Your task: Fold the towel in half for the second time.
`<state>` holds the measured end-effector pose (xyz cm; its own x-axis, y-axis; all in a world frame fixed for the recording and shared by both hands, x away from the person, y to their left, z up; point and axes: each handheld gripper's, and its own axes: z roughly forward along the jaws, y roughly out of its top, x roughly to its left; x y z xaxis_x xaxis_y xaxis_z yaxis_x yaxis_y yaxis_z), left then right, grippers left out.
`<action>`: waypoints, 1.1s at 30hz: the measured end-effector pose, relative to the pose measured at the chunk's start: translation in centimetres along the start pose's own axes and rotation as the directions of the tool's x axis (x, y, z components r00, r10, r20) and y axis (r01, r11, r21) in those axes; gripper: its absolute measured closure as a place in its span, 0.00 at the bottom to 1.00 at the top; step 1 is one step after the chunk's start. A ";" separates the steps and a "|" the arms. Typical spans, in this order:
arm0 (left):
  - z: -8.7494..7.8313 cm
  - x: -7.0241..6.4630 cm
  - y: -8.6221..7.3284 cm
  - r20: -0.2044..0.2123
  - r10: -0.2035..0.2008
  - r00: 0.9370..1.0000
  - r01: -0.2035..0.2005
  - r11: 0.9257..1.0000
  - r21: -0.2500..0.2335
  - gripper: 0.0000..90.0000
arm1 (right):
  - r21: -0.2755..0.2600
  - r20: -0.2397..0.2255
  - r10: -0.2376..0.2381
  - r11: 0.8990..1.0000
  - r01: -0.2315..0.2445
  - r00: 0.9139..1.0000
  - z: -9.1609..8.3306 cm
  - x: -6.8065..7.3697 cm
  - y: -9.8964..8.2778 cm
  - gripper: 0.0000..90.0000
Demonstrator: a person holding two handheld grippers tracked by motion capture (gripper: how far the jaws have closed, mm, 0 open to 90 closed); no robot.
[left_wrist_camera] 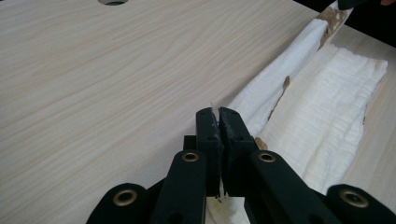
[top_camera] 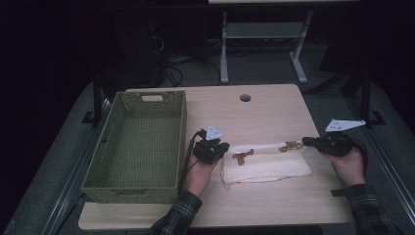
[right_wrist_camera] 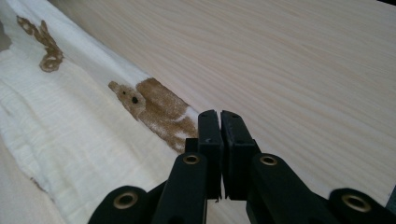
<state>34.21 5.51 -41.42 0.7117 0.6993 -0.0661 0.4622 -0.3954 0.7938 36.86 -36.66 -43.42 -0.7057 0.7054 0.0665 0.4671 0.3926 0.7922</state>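
A white cloth (top_camera: 266, 164) with brown bear prints (right_wrist_camera: 159, 109) lies folded at the middle of the table. Its far edge is lifted and stretched between my two grippers. My left gripper (top_camera: 222, 149) is shut on the cloth's left end, and in the left gripper view a thin sliver of cloth (left_wrist_camera: 327, 112) shows between the closed jaws of the gripper (left_wrist_camera: 218, 114). At the cloth's right end, beside a bear print, my right gripper (top_camera: 306, 142) is shut on the edge. The right gripper view has the cloth (right_wrist_camera: 70, 116) running up to that gripper (right_wrist_camera: 219, 116).
A green woven basket (top_camera: 132, 188) stands empty on the left part of the table, close to my left hand. A round cable hole (top_camera: 245, 98) sits near the far edge. Bare tabletop (top_camera: 264, 117) lies behind the cloth. Table legs and cables stand on the floor beyond.
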 end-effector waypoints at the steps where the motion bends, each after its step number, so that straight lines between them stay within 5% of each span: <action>1: -0.1 -0.1 -0.1 0.000 0.001 1.000 -0.001 1.000 0.002 0.97 | 0.002 -0.002 -0.001 1.000 0.001 1.000 -0.1 0.1 -0.1 0.97; 10: -0.7 -1.5 -0.8 -0.002 0.026 1.000 -0.026 1.000 0.002 0.97 | 0.010 -0.010 -0.008 1.000 0.008 1.000 -1.0 1.1 -1.2 0.97; 17: -1.1 -1.8 -1.5 -0.004 0.008 1.000 -0.007 1.000 0.015 0.97 | 0.016 -0.023 -0.022 1.000 0.022 1.000 -2.0 2.6 -1.9 0.97; 33: -1.3 -3.4 -3.7 0.049 -0.003 0.999 -0.002 0.994 0.106 0.97 | 0.076 -0.027 -0.052 0.996 0.054 0.998 -2.6 4.5 -3.7 0.97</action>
<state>29.40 5.32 -43.36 0.7352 0.6707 -0.0982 0.5142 -0.4575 0.7255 30.63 -36.46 -44.46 -0.7431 0.6679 0.0411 0.4672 0.4739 0.7464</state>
